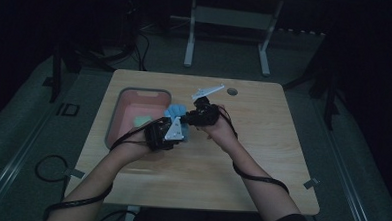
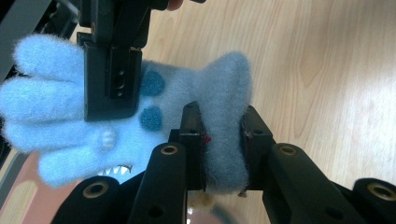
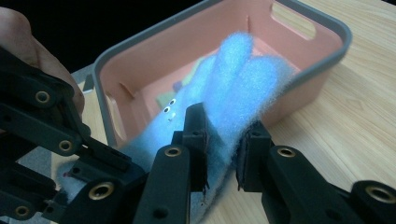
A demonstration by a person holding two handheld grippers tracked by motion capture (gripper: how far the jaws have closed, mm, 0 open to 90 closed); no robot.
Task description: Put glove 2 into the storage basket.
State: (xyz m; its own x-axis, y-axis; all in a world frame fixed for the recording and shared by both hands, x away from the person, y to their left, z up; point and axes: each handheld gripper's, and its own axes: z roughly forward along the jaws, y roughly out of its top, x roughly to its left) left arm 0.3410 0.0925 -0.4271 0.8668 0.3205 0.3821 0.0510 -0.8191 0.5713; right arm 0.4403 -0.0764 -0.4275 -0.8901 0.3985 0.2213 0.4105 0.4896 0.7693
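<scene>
High view first: both forearms came in from the bottom edge and met over the middle of the wooden desk (image 1: 262, 158), where the left hand-held gripper (image 1: 179, 126) and the right hand-held gripper (image 1: 187, 119) shared one fluffy light-blue glove (image 1: 176, 111). The glove hung between them just beside the right wall of a pink tray (image 1: 114, 118) with a grey rim, which sat on the left half of the desk. Something pale green (image 1: 142, 121) lay inside the tray. A small round grey disc (image 1: 232, 91) sat near the far edge of the desk, well apart from the hands.

From the left gripper view, the left hand-held gripper (image 2: 223, 140) was clamped on the cuff end of the glove (image 2: 56, 116), its two black jaws pressing the fleece from both sides. The glove's fingers stretched away to the left, with dark blue spots on the body and a row of small white teeth near the lower edge. The other gripper's jaw lay across the glove higher up.

From the right gripper view, the right hand-held gripper (image 3: 223, 144) was likewise closed on the glove (image 3: 243, 70), pinching its fabric between the pads. The glove's fingers pointed toward the tray (image 3: 299, 79), and two small eyes showed on the fleece.
</scene>
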